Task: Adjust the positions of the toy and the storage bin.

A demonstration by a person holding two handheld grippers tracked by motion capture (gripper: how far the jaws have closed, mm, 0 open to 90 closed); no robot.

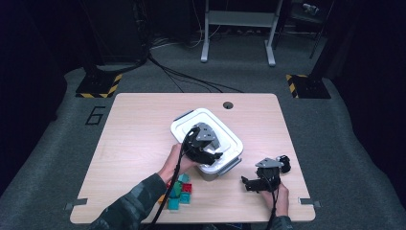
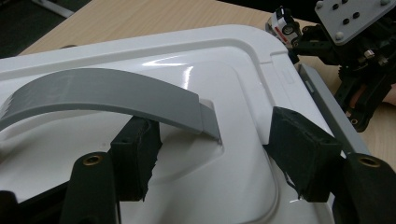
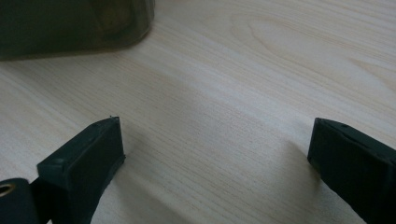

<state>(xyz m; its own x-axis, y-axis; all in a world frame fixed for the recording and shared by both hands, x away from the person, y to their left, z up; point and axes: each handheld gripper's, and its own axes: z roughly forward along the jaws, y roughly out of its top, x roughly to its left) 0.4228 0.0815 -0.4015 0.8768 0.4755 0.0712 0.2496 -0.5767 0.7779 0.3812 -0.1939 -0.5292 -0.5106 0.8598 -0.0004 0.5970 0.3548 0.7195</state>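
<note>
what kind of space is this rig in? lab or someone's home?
Most likely a lab or recording studio: dark carpeted floor with hazard-striped stand bases, loose cables across it, a metal frame behind, and one bare wooden table under the camera.

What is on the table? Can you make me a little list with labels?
table: light wood
box: white, lid on, mid table
handle: grey arch on the lid
left tongs: over the lid, jaws open, either side of the handle's end
right tongs: low over bare wood, jaws open, nothing between
blocks: red, teal, green, near front edge
toy car: white, by the right tongs
</note>
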